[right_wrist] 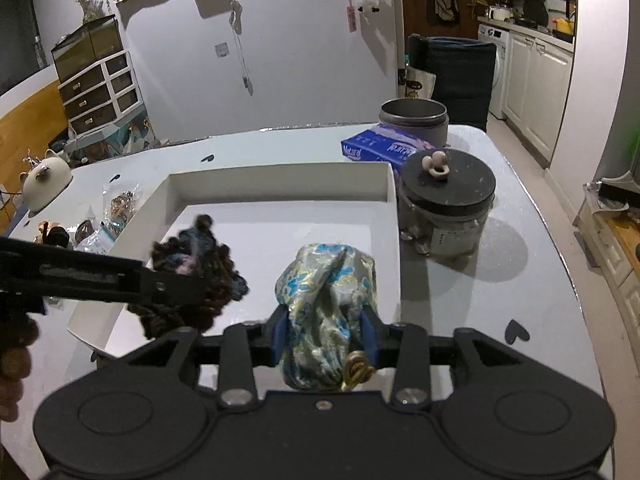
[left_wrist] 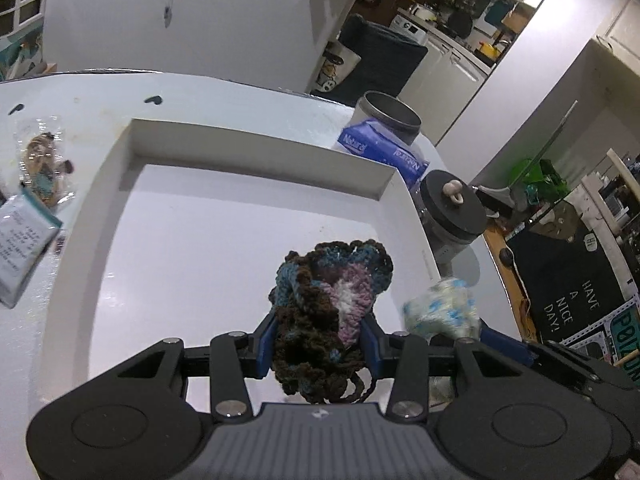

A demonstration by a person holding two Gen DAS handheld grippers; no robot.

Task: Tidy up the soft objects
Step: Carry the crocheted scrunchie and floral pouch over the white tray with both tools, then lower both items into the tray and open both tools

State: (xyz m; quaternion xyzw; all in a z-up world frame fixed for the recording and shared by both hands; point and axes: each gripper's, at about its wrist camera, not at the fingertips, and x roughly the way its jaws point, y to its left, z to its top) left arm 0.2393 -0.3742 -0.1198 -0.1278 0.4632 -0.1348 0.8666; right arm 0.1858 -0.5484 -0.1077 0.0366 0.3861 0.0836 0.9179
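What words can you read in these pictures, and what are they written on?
"HAVE A NICE DAY!" on the black mat on the floor.
"Natural" on the blue pack behind the white tray, seen upside down.
"HI" in a small bubble on that mat, only roughly legible.
Green plate by the mat: cut off, unclear.
White packet left of the tray: print too small.
Jar label: too small.

Dim indoor light, heavy fisheye bending at edges, dark corners — motion-blurred floral cloth [left_wrist: 442,308]
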